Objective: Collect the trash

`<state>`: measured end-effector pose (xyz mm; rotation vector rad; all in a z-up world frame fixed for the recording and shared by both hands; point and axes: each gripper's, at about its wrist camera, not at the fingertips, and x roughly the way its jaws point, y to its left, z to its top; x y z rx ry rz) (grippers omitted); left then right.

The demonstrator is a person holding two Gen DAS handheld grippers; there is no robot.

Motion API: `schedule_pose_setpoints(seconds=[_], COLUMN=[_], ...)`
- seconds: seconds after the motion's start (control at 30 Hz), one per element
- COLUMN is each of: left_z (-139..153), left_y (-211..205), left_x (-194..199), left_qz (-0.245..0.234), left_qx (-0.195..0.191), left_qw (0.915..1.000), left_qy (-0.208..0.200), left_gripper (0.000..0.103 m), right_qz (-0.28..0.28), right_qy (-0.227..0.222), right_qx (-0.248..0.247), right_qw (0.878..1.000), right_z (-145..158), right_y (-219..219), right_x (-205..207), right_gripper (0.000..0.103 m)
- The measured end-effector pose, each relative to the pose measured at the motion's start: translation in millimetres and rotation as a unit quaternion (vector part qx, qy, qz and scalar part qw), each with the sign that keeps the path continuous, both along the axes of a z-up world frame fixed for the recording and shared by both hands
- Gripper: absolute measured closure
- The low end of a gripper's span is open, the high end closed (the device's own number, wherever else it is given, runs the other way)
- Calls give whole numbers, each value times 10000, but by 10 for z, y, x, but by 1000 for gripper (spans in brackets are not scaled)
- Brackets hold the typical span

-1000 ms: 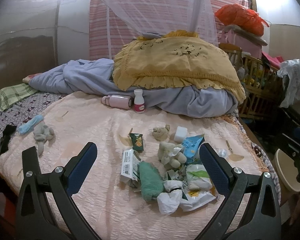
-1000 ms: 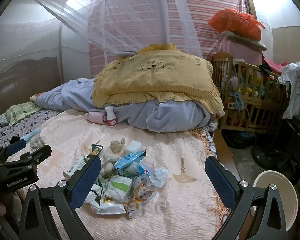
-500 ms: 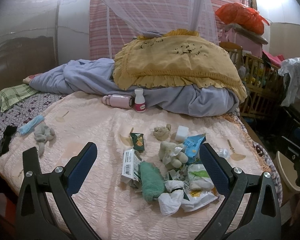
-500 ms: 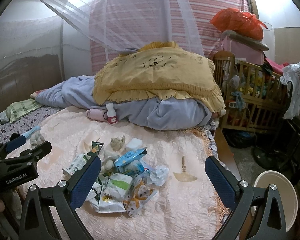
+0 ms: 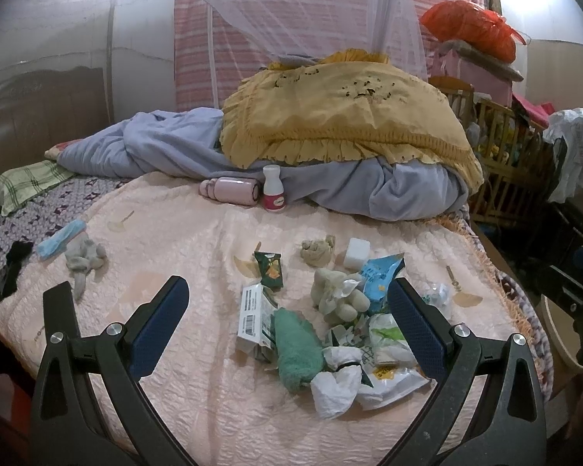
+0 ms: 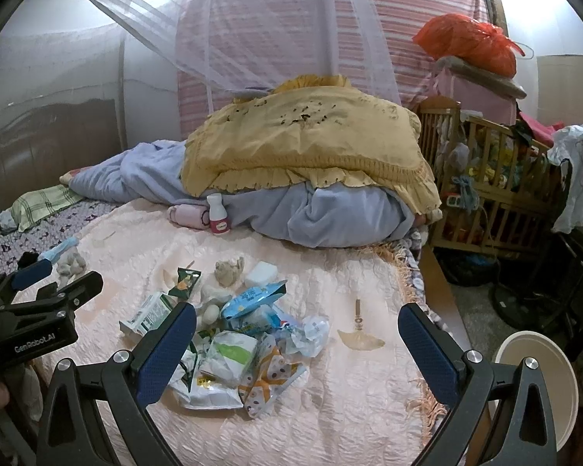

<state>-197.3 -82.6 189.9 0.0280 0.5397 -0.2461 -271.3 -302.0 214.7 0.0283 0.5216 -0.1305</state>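
A pile of trash lies on the pink quilt (image 5: 198,388): a white carton (image 5: 252,312), a green snack packet (image 5: 270,270), a blue wrapper (image 5: 381,272), crumpled white paper (image 5: 336,384) and a green cloth (image 5: 295,349). My left gripper (image 5: 287,285) is open and held just short of the pile. The right wrist view shows the same blue wrapper (image 6: 252,299), a white-green pack (image 6: 233,353), a dotted wrapper (image 6: 268,380) and crumpled clear plastic (image 6: 311,334). My right gripper (image 6: 296,310) is open and empty, near the pile's right side.
A round white bin (image 6: 540,384) stands on the floor right of the bed. Two bottles (image 5: 273,192) sit against a blue blanket (image 5: 388,190) under a yellow pillow (image 5: 342,116). A blue mask (image 5: 60,239) and a grey sock (image 5: 83,258) lie left. A wooden crib (image 6: 493,178) stands right.
Both views shift only slightly. Both grippers stay open, and nothing in the pile has moved.
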Motion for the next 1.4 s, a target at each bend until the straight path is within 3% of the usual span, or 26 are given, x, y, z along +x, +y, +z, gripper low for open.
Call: schedule_pose_setpoints(seconds=[0.27,0.57,0.73,0.97,1.07,1.1,1.13,1.17,1.23,1.33,1.4], left_z=[-81,-355,-533,-753,-812,-839,-854,-877,-930,-1058,-1146], left_y=[3,295,285,-14,-187,-258,-289,-342,-428,-539,-555], left_x=[8,96,34,-27,-1,19,43,69,128,240,316], left_qz=[-29,-196,-526,-1281,-1539,-1621,-1642,-1671,-1765,-1796,-1837], left_qx=[94,143,165,-33,36,61,71,79,116,324,292], left_qw=[9999,9970,9927,9796,9746,9727,9721,9712,9687,9643,9578], left_qy=[113,731,1069,1550,1626,1658,1674,1698,1740,1921,2193], left_gripper=[1,1,1,2,16,19,20,21,24,54,84], right_qz=[86,381,531,609,651,673,721,733,771,885,916], right_qy=[196,699,1231,1672,1778,1794,1834,1867,1927,1921,1853], right_qx=[-82,166,558,995,1266,1377,1507,1562,1779,2020,1857], right_qw=[9997,9967,9894,9790,9737,9718,9687,9671,9619,9563,9606], right_z=[-113,-478,-835,-1109,-1218,-1260,-1313,-1349,-1443,-1494,-1450], right_y=[-4,-109,-206,-284,-317,-326,-336,-344,-370,-382,-369], right_x=[41,183,333,615,745,785,831,863,928,934,891], right_gripper=[0,0,23,24,24,29,44,52,61,69,70])
